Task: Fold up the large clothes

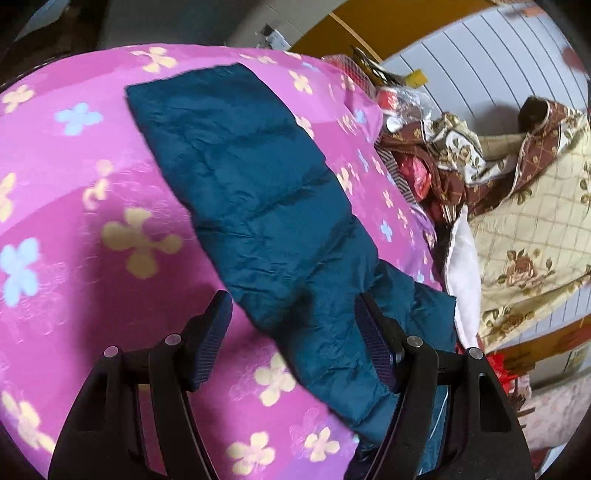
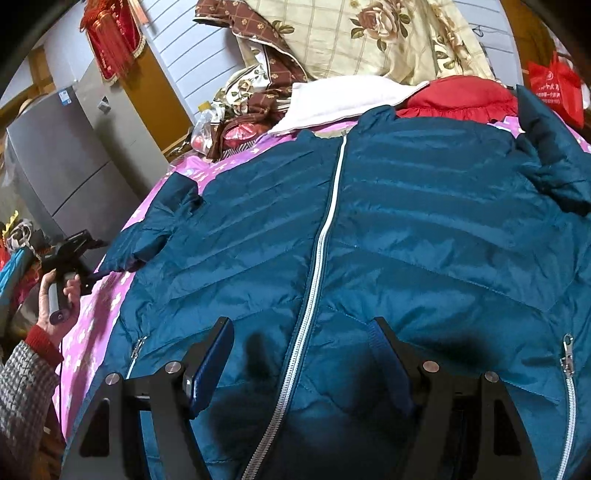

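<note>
The left gripper [image 1: 293,321] hangs with its jaws wide and empty over the outstretched sleeve [image 1: 236,177] of the teal puffer jacket [image 2: 369,236], and the right gripper [image 2: 304,343] hovers just as wide and empty above the zipped front near the hem. The jacket lies face up and spread flat on the pink flowered bedspread [image 1: 74,206], both sleeves out to the sides. By my reading no fold is made yet, so sleeves and body all remain.

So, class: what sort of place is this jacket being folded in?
Probably a bedroom at home: the teal jacket lies on a pink flowered bedspread, with a rose-print quilt heaped behind it.
</note>
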{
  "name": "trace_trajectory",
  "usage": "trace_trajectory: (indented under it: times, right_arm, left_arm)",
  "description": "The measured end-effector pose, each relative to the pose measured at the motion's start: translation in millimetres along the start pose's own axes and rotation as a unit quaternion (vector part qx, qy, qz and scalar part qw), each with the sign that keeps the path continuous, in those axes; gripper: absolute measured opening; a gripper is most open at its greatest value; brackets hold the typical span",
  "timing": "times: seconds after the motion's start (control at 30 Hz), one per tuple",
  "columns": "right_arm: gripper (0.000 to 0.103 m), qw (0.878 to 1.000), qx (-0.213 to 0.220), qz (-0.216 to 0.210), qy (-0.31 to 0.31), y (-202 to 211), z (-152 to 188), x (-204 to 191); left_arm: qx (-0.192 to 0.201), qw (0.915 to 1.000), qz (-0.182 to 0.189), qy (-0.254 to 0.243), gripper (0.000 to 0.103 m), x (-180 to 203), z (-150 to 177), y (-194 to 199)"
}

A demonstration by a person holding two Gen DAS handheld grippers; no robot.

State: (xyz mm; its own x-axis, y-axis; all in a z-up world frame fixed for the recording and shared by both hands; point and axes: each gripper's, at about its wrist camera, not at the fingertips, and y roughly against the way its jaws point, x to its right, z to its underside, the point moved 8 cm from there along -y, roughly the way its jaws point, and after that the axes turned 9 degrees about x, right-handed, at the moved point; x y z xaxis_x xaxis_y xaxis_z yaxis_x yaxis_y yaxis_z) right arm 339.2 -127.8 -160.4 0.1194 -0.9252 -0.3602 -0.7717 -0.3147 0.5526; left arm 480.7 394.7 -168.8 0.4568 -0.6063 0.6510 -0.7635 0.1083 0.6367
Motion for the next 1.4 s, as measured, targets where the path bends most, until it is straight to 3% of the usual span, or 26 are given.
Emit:
trace_trajectory:
  times: [0.27,0.4,0.5,0.57,0.6,0.63,0.67,0.7,0.83,0.93,1.1,1.2,1.23,1.3,1.4]
  right_arm:
    - [0.073,1.0,-0.005,0.001,0.001,-5.1,5.2,1.0]
    - [0.074,1.0,-0.007,0.002,0.004,-6.2,7.4,1.3]
    - [0.074,1.0,-0.011,0.0,0.002,-8.8,8.9,2.5]
    - [0.075,1.0,-0.014,-0.001,0.001,-11.4,9.6,3.4]
    - [0.075,1.0,-0.015,0.0,0.002,-12.5,10.0,3.3]
    - [0.075,1.0,-0.016,0.0,0.003,-13.3,10.4,3.4]
    - [0.075,1.0,-0.017,0.001,0.004,-14.2,10.6,3.8]
    - [0.075,1.0,-0.018,0.0,0.004,-14.8,10.6,4.1]
    - [0.075,1.0,-0.016,-0.006,-0.005,-15.1,10.3,5.5]
    - [0.075,1.0,-0.014,-0.011,-0.01,-14.6,10.2,5.8]
    - [0.074,0.999,-0.007,-0.023,-0.029,-12.1,7.4,8.4]
    - [0.073,0.999,-0.001,-0.026,-0.043,-10.0,5.6,11.2]
    - [0.073,0.999,0.0,-0.026,-0.047,-9.8,4.9,12.2]
    - [0.073,0.998,0.003,-0.026,-0.056,-8.5,3.6,15.3]
    - [0.073,0.997,0.007,-0.026,-0.068,-7.0,1.9,19.5]
  left_arm:
    - [0.0,0.999,0.013,0.042,0.069,-12.8,-1.4,-14.4]
    - [0.006,0.9993,0.002,0.036,0.069,-9.8,-11.9,-19.4]
    - [0.018,0.9994,0.002,0.03,0.082,-0.7,-21.2,-29.5]
    - [0.025,0.9992,-0.022,0.021,0.083,6.3,-24.0,-36.5]
    - [0.022,0.9991,-0.035,0.008,0.08,9.6,-22.9,-39.7]
    - [0.016,0.9987,-0.048,-0.01,0.049,15.6,-20.2,-44.6]
    - [-0.004,0.9973,-0.065,-0.035,0.028,23.1,-13.7,-52.5]
    - [-0.018,0.9963,-0.068,-0.049,0.014,30.2,-8.3,-57.3]
    - [0.009,0.9903,-0.069,-0.12,0.008,78.8,4.1,-43.2]
    - [0.017,0.9831,-0.042,-0.178,0.007,130.9,21.1,-24.1]
    - [0.004,0.9648,0.04,-0.26,0.006,235.4,86.0,5.3]
    - [-0.034,0.9411,0.088,-0.325,0.006,293.9,149.5,12.1]
    - [-0.052,0.9284,0.101,-0.354,0.007,311.8,178.5,14.8]
    - [-0.072,0.9112,0.115,-0.389,0.007,332.5,216.2,20.6]
    - [-0.089,0.8917,0.136,-0.422,0.008,351.5,259.9,36.6]
